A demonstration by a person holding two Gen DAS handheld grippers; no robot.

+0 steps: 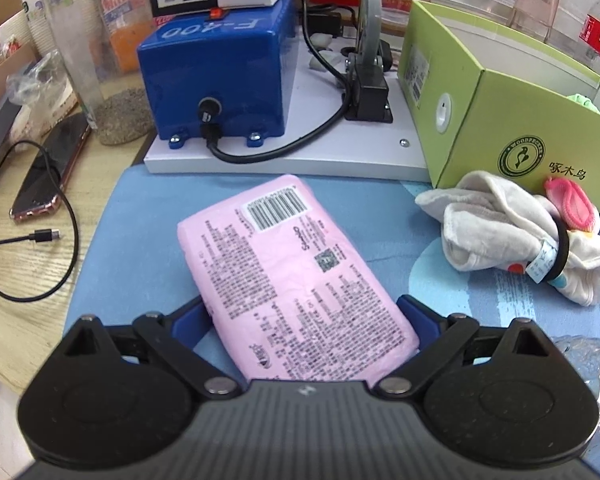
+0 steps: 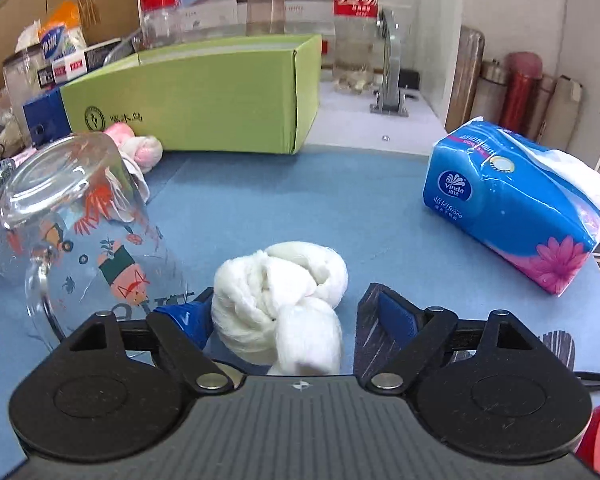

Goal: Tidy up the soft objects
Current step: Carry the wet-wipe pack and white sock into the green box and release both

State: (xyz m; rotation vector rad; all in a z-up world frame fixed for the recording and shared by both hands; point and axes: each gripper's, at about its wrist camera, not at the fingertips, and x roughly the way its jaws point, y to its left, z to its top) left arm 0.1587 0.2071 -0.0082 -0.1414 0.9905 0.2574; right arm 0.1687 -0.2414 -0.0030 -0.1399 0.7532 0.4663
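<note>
A pink soft pack [image 1: 288,276] with a barcode lies on the blue mat, its near end between the blue pads of my left gripper [image 1: 304,322]; the jaws stand wide at its two sides. A bundled white and pink cloth [image 1: 512,236] lies at the right before the green box [image 1: 480,120]. In the right wrist view a knotted white cloth [image 2: 284,300] lies between the jaws of my right gripper [image 2: 288,316], which is open; the left pad touches it, the right pad stands apart. A blue tissue pack [image 2: 512,204] lies at the right. The green box [image 2: 204,100] stands behind.
A blue machine [image 1: 216,72] on a white base with a black cable stands behind the mat. A phone [image 1: 52,168] and a cable lie at the left. An upturned printed glass mug [image 2: 84,232] stands left of the white cloth. Bottles and jars line the back.
</note>
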